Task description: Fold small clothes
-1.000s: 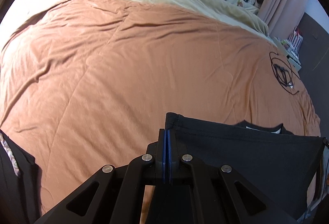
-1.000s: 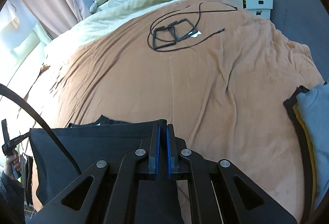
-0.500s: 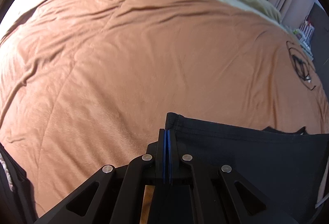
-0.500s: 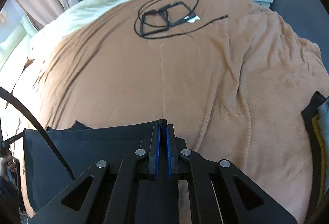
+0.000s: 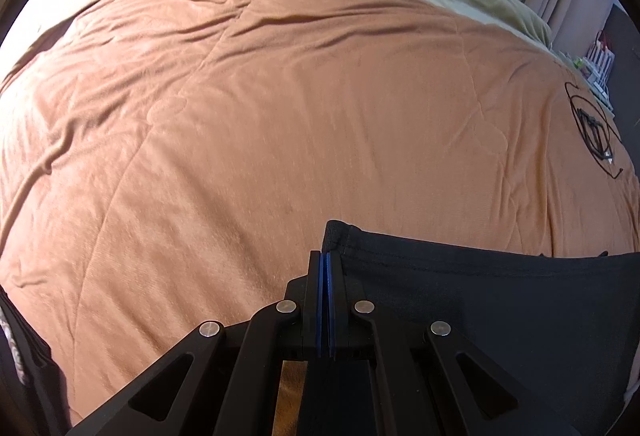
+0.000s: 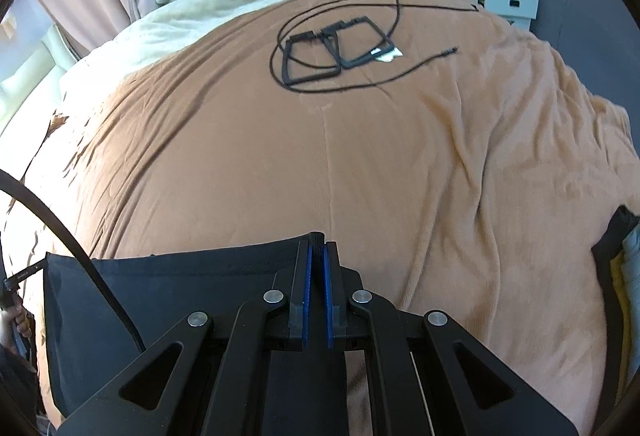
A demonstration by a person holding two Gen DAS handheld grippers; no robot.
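You hold the black garment point(image 5: 500, 300) taut by its top corners, left gripper point(image 5: 325, 268) and right gripper point(image 6: 316, 260) jaws clamped; next, lay it flat on the bed point(image 5: 280, 115).

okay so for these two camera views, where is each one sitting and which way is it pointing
Left wrist: rides the left gripper, angled down across the orange bedspread toward the pillows; its closed fingers pinch the black garment.
Right wrist: rides the right gripper, also angled down; fingers clamp the garment's other corner; a hand shows at left.
Shared: garment, bedspread, black cable frames.
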